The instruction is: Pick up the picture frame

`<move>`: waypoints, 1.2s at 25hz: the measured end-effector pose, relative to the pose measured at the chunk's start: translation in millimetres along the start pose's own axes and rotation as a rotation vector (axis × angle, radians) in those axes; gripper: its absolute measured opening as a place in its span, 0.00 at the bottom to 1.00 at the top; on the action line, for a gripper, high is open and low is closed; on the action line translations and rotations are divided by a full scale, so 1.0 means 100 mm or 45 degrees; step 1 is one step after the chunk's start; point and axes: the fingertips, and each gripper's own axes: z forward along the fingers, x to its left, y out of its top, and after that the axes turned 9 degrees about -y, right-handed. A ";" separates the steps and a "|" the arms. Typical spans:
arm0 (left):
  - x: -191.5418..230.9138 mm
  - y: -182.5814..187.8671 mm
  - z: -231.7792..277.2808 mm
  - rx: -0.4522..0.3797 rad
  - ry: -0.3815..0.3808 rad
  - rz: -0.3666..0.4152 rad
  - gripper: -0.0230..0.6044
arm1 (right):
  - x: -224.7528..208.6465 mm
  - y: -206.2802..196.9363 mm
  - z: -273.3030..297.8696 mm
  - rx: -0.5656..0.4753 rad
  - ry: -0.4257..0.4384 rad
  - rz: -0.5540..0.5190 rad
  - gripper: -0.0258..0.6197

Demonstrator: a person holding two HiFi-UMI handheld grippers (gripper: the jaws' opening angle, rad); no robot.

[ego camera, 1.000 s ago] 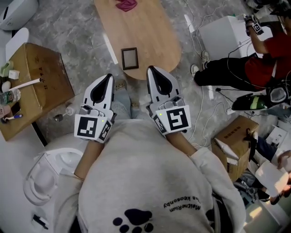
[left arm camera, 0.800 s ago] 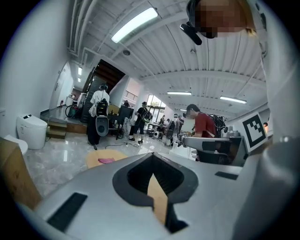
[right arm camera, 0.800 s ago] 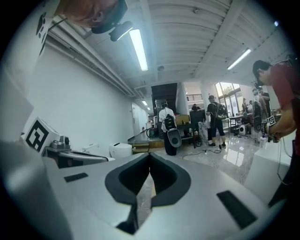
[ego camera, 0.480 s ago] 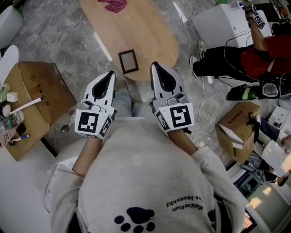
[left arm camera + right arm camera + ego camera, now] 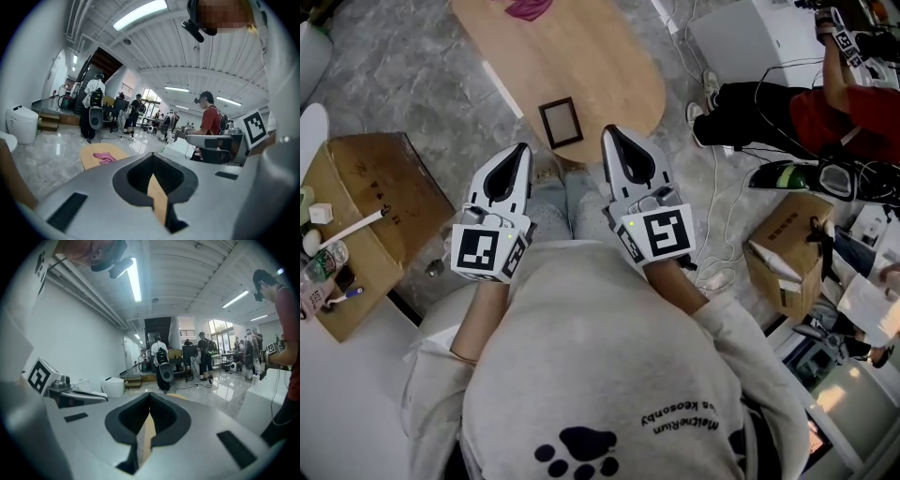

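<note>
"Both pairs of jaws, what's the state?"

"Together, nothing in them. Left gripper [image 5: 520, 150] is pressed closed and right gripper [image 5: 608, 133] is the same. Each is held low in front of me, short of the table [image 5: 609, 66]."

"And the picture frame [image 5: 560, 123]?"

"Flat on the wood, close to the table's near edge. It's ahead of my two tips and between them, clear of both. Pink cloth [image 5: 525, 9] sits way off at the far end."

"So what's the danger?"

"Going in closed, I reckon. I'd shove the frame along the wood instead of gripping it. It looks thin and it lies flat, so even opened jaws could skate over its rim. Or they could nudge it off that near edge onto the floor."
</note>
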 end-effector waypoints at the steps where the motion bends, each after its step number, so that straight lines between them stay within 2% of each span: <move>1: 0.01 -0.01 0.00 0.003 0.007 -0.004 0.05 | 0.01 -0.01 0.02 0.005 0.008 -0.001 0.05; 10: 0.08 -0.01 0.22 0.007 0.061 0.003 0.05 | -0.10 -0.10 0.19 0.036 0.067 0.014 0.05; 16: 0.12 -0.09 0.42 0.006 0.109 0.028 0.05 | -0.21 -0.33 0.30 0.063 0.110 0.038 0.05; 22: 0.14 -0.09 0.75 -0.002 0.156 0.061 0.05 | -0.52 -0.50 0.50 0.086 0.118 0.058 0.05; 30: 0.40 -0.36 0.94 -0.005 0.215 0.047 0.05 | -0.59 -0.85 0.80 0.121 0.134 0.057 0.05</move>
